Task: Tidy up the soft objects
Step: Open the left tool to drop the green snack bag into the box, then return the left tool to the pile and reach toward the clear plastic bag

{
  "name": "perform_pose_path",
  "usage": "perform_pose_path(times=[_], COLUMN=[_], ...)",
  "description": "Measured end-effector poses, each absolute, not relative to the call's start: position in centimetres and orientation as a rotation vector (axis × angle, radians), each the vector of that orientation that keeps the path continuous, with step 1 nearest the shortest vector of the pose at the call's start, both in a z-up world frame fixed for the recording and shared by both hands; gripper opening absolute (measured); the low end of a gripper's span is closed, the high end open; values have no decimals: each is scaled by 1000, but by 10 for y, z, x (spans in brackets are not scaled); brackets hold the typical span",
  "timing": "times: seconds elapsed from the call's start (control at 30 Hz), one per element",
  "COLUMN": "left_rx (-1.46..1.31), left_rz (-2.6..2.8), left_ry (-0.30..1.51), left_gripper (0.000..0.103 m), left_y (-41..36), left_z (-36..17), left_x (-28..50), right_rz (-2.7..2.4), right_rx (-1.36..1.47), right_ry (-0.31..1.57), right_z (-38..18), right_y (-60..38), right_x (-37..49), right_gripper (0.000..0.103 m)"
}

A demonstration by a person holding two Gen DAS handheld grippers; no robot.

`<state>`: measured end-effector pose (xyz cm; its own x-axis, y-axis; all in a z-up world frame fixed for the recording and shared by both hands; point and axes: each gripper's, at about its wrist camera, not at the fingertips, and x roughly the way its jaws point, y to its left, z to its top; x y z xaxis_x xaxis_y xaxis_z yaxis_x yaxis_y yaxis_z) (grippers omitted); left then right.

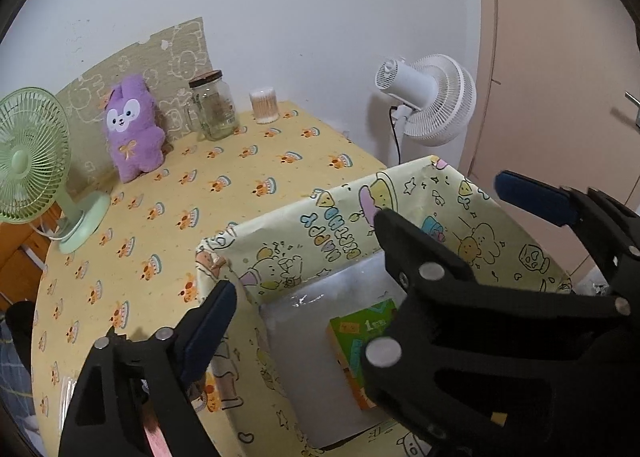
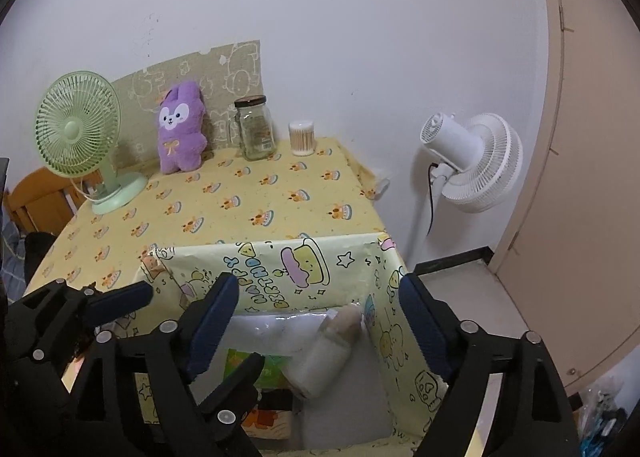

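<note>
A purple plush rabbit (image 1: 132,129) (image 2: 180,129) stands upright at the back of the table against a patterned board. A box (image 1: 332,213) (image 2: 280,277) wrapped in yellow cartoon paper sits at the table's near right corner. Inside it lie a green packet (image 1: 360,341) (image 2: 256,369) and a white plush roll (image 2: 332,349). My left gripper (image 1: 360,245) (image 2: 188,333) is open and empty over the box's left part. My right gripper (image 2: 320,321) is open and empty above the box; in the left wrist view it (image 1: 448,201) also shows over the box's right side.
A green desk fan (image 1: 36,161) (image 2: 84,137) stands at the back left. A glass jar (image 1: 212,105) (image 2: 254,127) and a cotton-swab tub (image 1: 264,105) (image 2: 302,137) stand by the wall. A white floor fan (image 1: 432,101) (image 2: 476,161) is right of the table, near a door.
</note>
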<state>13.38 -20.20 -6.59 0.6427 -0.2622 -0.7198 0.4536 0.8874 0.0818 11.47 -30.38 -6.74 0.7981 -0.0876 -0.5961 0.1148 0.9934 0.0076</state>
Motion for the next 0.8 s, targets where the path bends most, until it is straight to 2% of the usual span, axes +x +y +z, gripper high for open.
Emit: perform_pose_path(times=[0.43, 0.8], left_rx=[255, 231], left_rz=[-384, -348], left_ry=[693, 650], left_gripper=[101, 103], left_y=[-182, -155], left_z=[-43, -30], left_x=[117, 104], right_rz=[-126, -123], right_rx=[38, 28], right_ry=[604, 559], right_z=[-46, -31], right_y=[-286, -259], right_x=[96, 79], right_gripper=[91, 95])
